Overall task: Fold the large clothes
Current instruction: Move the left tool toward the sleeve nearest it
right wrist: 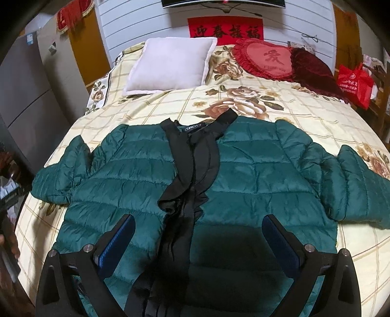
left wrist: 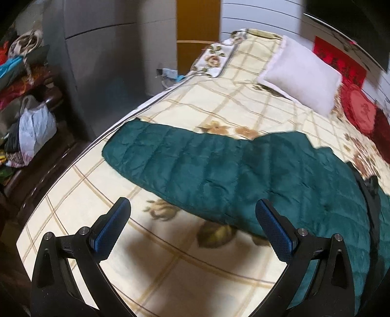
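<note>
Floral bedspread (right wrist: 280,117), white panelled wall (right wrist: 146,22)

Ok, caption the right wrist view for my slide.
Open right gripper above a green puffer jacket spread flat on a floral bedspread.

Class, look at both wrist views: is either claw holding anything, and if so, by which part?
Nothing is held. The left claw and the right claw are both open above the green jacket, which lies flat on the bed.
</note>
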Motion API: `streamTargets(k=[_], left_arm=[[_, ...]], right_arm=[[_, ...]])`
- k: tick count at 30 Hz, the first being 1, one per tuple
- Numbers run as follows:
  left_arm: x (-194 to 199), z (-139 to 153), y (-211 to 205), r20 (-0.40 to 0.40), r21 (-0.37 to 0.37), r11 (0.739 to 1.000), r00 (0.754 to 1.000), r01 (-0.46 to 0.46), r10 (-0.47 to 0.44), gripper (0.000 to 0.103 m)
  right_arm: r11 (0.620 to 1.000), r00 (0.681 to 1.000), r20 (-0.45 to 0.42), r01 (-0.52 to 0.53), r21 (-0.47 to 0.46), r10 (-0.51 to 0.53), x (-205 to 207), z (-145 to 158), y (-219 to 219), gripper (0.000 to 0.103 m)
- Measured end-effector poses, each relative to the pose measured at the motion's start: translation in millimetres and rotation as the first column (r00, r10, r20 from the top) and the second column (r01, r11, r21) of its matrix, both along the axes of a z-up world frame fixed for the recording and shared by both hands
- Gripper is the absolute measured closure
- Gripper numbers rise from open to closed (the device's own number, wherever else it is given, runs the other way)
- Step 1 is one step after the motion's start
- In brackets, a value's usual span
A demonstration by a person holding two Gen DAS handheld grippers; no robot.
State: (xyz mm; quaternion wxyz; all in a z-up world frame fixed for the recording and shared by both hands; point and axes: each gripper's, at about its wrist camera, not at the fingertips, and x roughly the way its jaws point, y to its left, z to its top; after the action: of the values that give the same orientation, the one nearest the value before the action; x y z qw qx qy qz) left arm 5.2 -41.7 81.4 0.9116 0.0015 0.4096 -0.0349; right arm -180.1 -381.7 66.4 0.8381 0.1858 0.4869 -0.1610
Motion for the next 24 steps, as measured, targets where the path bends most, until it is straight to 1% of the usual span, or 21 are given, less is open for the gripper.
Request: streamTargets(k=[2,6,9,11,13,16,20,22,24], left_arm=[[11,-4,12,-0.015,-0.024,0.999,0.999,-0.038,0.037,0.001],[38,-13,42,-0.046,-0.086,0.989,0.992,-0.123,0.119,0.001],[58,-22,65,-0.067,-0.111,0.974,0.979,-0.197,0.19,0.001],[72,-30,79,-0.091,-0.13,0.96,0.967,-0.25,0.239,0.001],[81,-35,89,-0.097,-0.149,0.946,0.957,-0.287,0.275,0.001],[93,-42,95,-0.103,-0.156,0.934,0.946,-0.321,0.308,0.001],[106,-52,98,-0.119,-0.178,0.923,0.938,-0.342,0.325,0.001],[112,-57,99,-0.125,-0.202,0.916,0.937,-0.346,0.326,0.002],[115,-62,100,-0.13,-0.232,0.909,0.937,-0.347,0.325,0.013]], right_arm=[[1.0,1.0,-0.003,-0.007,0.004,0.007,-1,-2,1,0.0],[1.0,1.0,-0.01,-0.014,0.01,0.015,-3,-3,3,0.0],[1.0,1.0,-0.001,-0.01,0.008,0.01,-4,-3,3,0.0],[1.0,1.0,-0.003,-0.013,0.016,0.013,-4,-4,4,0.0],[1.0,1.0,-0.009,-0.02,0.019,0.02,-3,-6,5,0.0],[0.999,0.999,-0.022,-0.043,0.011,0.044,-1,-8,10,0.0],[0.998,0.998,-0.031,-0.06,0.011,0.06,2,-9,14,0.0],[0.998,0.998,-0.031,-0.059,0.012,0.06,2,-10,15,0.0],[0.998,0.998,-0.034,-0.06,0.019,0.06,2,-11,14,0.0]])
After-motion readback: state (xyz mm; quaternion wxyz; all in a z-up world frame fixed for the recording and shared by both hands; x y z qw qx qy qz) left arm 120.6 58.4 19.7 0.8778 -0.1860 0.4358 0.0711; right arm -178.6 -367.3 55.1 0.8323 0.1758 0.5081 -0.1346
